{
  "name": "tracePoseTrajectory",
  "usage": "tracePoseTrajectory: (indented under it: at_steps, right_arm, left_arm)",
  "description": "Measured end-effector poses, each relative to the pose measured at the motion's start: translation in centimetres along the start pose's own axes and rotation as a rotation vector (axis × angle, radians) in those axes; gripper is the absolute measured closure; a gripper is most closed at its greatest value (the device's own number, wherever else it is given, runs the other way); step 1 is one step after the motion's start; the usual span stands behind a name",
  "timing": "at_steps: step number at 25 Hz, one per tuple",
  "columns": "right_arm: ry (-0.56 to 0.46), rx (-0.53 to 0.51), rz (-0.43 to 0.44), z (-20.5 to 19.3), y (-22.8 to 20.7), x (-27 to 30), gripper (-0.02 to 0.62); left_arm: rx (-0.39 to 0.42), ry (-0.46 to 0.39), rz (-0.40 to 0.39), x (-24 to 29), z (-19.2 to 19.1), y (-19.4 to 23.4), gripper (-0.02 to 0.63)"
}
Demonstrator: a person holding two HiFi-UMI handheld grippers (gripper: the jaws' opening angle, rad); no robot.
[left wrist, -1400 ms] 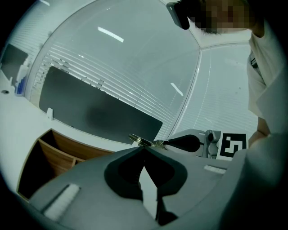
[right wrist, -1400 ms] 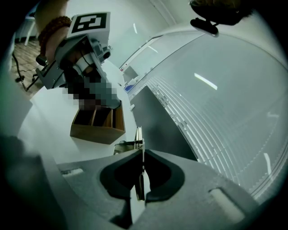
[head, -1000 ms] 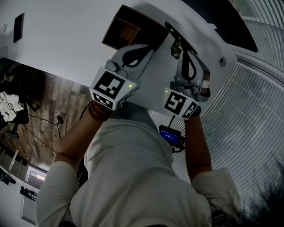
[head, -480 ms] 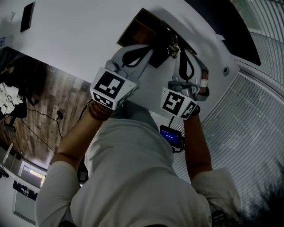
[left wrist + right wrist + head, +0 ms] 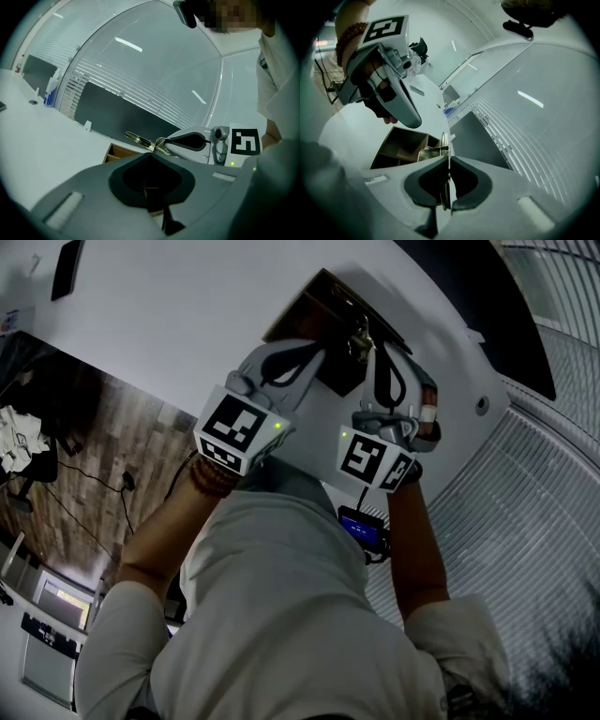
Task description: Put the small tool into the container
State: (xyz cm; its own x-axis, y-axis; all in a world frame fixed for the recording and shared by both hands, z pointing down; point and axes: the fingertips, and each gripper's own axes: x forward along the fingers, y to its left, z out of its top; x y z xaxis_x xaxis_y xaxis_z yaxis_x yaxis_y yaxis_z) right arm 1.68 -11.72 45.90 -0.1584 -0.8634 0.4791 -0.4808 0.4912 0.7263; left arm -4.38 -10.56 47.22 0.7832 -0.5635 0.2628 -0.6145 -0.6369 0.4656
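Right hand-held gripper (image 5: 446, 158) pinches a small metal tool (image 5: 427, 151) between nearly closed jaws, holding it over the open wooden container (image 5: 401, 145) on the white bench (image 5: 187, 315); left hand-held gripper (image 5: 150, 155), jaws together, hovers just beside.

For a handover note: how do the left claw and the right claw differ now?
The right claw grips the small tool; the left claw holds nothing. The right claw's jaws sit slightly apart on it; the left claw's jaws meet. Both reach toward the wooden container.
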Motion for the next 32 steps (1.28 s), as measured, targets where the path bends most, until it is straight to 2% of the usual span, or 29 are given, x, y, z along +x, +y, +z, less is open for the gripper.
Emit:
tracePoseTrajectory:
  at_steps: [7, 26, 32]
  right_arm:
    - [-0.004, -0.006, 0.029, 1.2, 0.3, 1.7, 0.584]
    - [0.03, -0.028, 0.093, 0.4, 1.2, 2.8, 0.584]
    - [0.033, -0.034, 0.099, 1.8, 1.2, 3.2, 0.584]
  left_arm:
    - [-0.018, 0.01, 0.002, 0.2, 0.4, 1.3, 0.604]
    - [-0.026, 0.019, 0.003, 1.7, 0.3, 1.9, 0.604]
    - [-0.049, 0.028, -0.003, 1.1, 0.6, 2.5, 0.604]
